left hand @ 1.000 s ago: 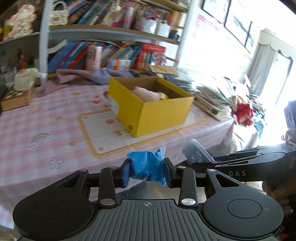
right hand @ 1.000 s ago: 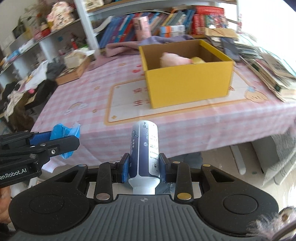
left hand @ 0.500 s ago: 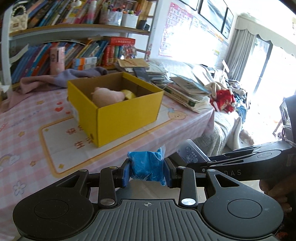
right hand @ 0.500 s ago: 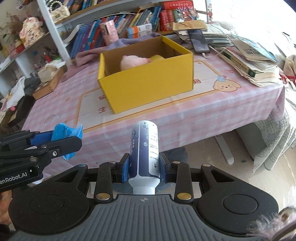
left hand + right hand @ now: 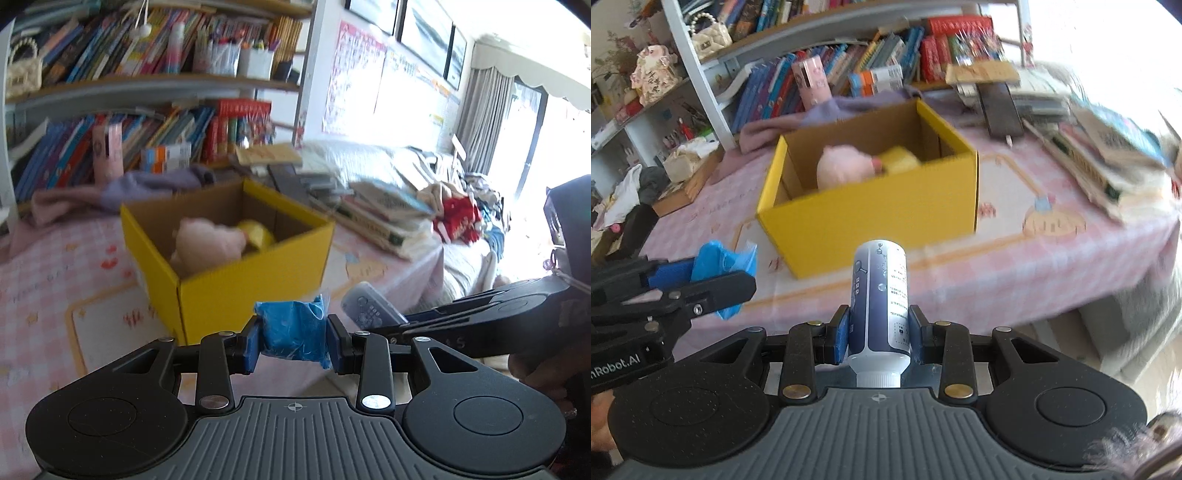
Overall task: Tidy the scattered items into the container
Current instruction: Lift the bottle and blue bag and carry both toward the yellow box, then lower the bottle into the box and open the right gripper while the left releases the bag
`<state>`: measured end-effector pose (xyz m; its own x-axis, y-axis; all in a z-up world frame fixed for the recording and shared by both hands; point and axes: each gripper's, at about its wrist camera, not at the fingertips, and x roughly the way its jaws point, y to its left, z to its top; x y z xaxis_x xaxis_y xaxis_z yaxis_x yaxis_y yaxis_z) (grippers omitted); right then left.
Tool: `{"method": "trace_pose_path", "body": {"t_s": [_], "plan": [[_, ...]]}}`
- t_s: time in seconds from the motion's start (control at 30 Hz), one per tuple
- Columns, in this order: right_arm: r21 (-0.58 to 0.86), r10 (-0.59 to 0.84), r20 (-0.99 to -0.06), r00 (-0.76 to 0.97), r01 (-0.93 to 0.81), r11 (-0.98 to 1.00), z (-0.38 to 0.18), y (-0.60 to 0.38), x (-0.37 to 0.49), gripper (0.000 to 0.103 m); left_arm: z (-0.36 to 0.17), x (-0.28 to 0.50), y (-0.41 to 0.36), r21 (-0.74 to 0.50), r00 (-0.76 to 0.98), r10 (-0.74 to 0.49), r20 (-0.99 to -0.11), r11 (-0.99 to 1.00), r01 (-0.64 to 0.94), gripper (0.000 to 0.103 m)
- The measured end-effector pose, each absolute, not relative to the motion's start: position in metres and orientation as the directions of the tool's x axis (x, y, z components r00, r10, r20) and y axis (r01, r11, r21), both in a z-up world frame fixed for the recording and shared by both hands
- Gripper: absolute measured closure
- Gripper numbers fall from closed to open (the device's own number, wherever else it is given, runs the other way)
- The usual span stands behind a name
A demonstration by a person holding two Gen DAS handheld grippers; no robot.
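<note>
Both tools had closed in on the yellow box [image 5: 871, 206] by the desk's [image 5: 1015, 258] front edge; the left tool [image 5: 294, 336] gripped what looked like a blue bag [image 5: 293, 332], the right tool [image 5: 879, 332] clamped a bottle [image 5: 881, 295].

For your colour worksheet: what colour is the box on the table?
Yellow outside, brown cardboard inside; the box shows best from the right wrist.

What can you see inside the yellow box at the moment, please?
Inside the yellow box lie a pink plush toy and a yellow item beside it. The box's front wall hides the floor and anything lower.
</note>
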<state>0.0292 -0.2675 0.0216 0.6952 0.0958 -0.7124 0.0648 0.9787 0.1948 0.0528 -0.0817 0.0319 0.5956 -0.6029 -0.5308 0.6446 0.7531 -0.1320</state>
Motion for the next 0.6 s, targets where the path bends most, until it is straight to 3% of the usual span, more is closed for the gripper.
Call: {"method": "trace_pose_path", "body": {"t_s": [0.37, 0.6], "plan": [[0.175, 0.193, -0.623, 0.758, -0.105, 0.979, 0.055, -0.326, 0.146, 0.073, 0.055, 0.141, -0.137, -0.043, 0.734, -0.478, -0.482, 0.850, 0.525, 0.068], [0.167, 0.291, -0.656, 0.696, -0.242, 0.956, 0.045, -0.330, 0.246, 0.072, 0.046, 0.212, -0.160, -0.001, 0.763, -0.341, -0.550, 0.913, 0.407, 0.068]]}}
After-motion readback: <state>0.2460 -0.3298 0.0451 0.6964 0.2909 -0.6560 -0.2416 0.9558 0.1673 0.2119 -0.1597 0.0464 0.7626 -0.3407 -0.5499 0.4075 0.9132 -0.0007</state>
